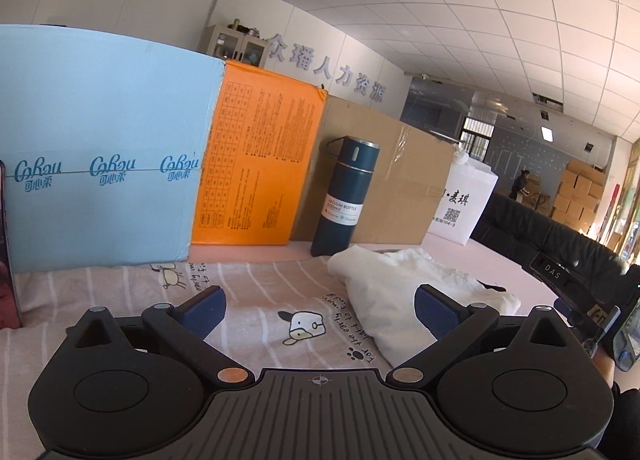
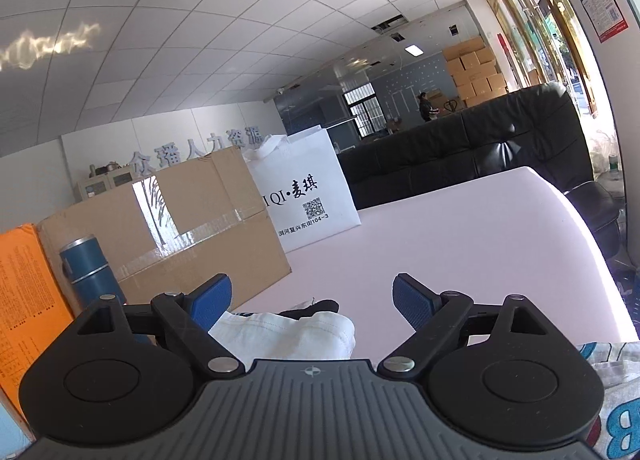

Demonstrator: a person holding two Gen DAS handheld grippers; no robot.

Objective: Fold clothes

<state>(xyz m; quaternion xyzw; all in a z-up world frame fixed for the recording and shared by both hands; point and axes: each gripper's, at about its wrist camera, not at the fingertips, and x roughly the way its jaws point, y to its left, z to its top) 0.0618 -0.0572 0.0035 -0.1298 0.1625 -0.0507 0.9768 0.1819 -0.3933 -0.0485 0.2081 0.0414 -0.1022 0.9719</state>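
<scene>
Left wrist view: the left gripper [image 1: 318,310] gapes empty above a striped pink cow-print garment [image 1: 256,300]; beside it a crumpled white garment [image 1: 404,288] lies unfolded, the right gripper [image 2: 312,300] likewise spread empty.

Ceiling: white grid tiles [image 2: 224,20], a few panels missing near the far end; one lit rectangular panel light [image 2: 414,49]. A wavy patch of reflected light lies on the ceiling in the right wrist view. White back wall carries raised grey characters [image 1: 324,68]; a beige glass-door cabinet [image 1: 236,45] stands against it. Far end: blue-grey wall, barred window [image 2: 362,104], stacked cardboard cartons [image 2: 476,72], a person [image 2: 425,108] standing beside them. Black leather sofa [image 2: 460,148] runs along the table's far side. Gold-framed windows [image 2: 532,20] line the right wall, daylight coming through.
</scene>
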